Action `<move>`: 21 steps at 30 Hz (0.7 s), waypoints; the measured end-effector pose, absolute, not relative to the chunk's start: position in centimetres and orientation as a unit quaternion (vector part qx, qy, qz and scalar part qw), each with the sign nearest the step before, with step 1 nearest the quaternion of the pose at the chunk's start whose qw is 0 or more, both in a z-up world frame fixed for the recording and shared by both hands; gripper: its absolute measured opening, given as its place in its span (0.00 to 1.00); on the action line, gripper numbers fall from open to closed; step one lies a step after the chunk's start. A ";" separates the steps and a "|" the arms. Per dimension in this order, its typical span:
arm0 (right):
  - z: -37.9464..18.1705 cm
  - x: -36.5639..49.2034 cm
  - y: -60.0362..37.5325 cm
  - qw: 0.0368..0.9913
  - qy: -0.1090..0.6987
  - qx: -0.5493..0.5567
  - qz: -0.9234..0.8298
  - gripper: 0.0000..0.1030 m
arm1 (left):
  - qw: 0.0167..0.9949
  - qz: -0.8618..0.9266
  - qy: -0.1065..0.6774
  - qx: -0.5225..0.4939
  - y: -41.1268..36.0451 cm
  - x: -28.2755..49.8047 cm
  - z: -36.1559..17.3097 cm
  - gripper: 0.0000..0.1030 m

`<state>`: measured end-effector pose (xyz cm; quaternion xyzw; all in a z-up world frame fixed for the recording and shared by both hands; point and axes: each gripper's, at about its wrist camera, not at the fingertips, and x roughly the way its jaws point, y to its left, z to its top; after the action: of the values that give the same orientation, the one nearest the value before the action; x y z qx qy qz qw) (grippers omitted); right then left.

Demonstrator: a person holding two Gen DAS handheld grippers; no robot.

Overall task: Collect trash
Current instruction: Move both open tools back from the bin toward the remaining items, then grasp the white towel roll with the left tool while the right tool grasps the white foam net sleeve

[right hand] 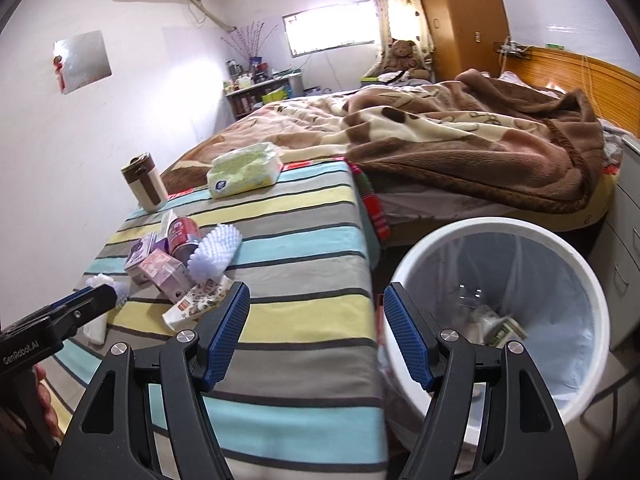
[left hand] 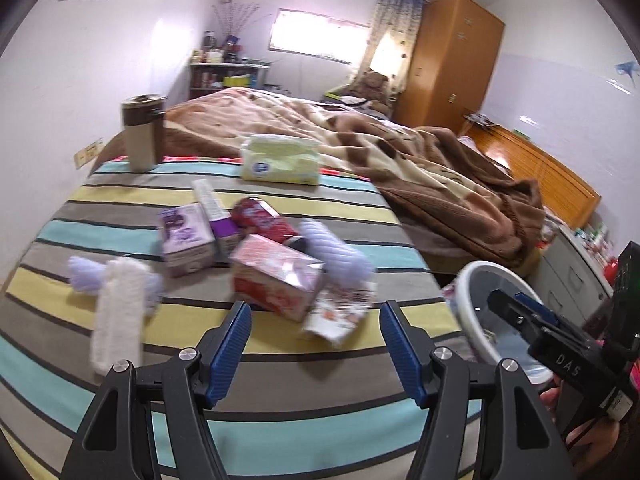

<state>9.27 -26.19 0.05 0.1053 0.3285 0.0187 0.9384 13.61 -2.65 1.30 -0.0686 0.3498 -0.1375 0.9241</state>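
Cardboard carton [left hand: 276, 276] beside can [left hand: 262, 216]: light, crushable; grip flat sides. Left gripper [left hand: 316, 344], right gripper [right hand: 316, 334]: fingers wide, empty.

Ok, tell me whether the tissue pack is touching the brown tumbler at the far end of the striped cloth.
Apart. The left wrist view shows a stretch of bare striped cloth between the tissue pack and the brown tumbler.

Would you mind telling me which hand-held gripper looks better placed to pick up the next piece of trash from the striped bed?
Left. The left hand-held gripper is open and faces the pink carton, while the right hand-held gripper, also open, sits beside the white bin.
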 end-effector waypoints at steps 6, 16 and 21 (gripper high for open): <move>-0.1 11.4 -24.2 0.935 0.340 0.095 0.036 0.69 | 0.923 -0.102 0.362 -0.081 0.9 14.6 -0.1 0.65; -0.8 15.0 -20.8 0.928 0.358 0.073 0.070 0.69 | 0.916 -0.059 0.384 -0.098 5.6 16.2 -2.2 0.65; -1.0 16.9 -19.7 0.923 0.371 0.064 0.079 0.69 | 0.913 -0.038 0.394 -0.099 7.8 16.6 -3.0 0.65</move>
<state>16.95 -19.74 -1.02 0.0640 0.3707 0.0791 0.9232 16.61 7.80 -3.04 -0.0994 0.3941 -0.0385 0.9129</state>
